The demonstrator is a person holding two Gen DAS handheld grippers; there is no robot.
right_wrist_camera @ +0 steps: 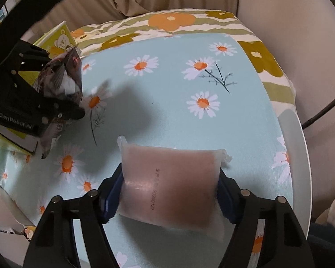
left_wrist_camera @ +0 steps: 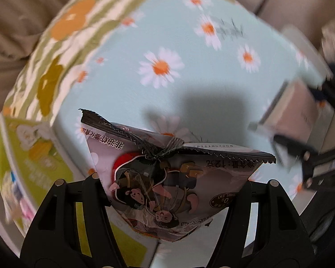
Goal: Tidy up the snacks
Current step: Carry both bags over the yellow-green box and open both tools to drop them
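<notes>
From the left wrist view, the left gripper (left_wrist_camera: pixel 169 185) is clamped on a grey snack packet (left_wrist_camera: pixel 174 178) printed with cartoon figures, its black fingers (left_wrist_camera: pixel 93 192) pressing in on both sides so the foil buckles and the crimped top seam folds into a peak. The packet hangs above the daisy-print cloth (left_wrist_camera: pixel 167 44) that covers the bench, and casts a dark shadow on the cloth just beyond it. A green carton (left_wrist_camera: pixel 33 156) stands to the left of the packet, at the cloth's edge. To the right of the packet, blurred, the right gripper (left_wrist_camera: pixel 306 134) shows with a pale pouch between its fingers.

From the right wrist view, the right gripper (right_wrist_camera: pixel 169 192) grips a translucent pinkish pouch (right_wrist_camera: pixel 169 183) bearing a printed date code; the blue pads (right_wrist_camera: pixel 114 192) press against both of its short edges, and the pouch lies on or just over the daisy-print cloth (right_wrist_camera: pixel 167 89), which one I cannot tell. Far to the left of the pouch, the left gripper (right_wrist_camera: pixel 62 111) holds the grey snack packet (right_wrist_camera: pixel 62 76) raised off the cloth. The green carton (right_wrist_camera: pixel 60 38) sits behind that packet. A white rim (right_wrist_camera: pixel 299 156) curves along the cloth to the right of the pouch.
</notes>
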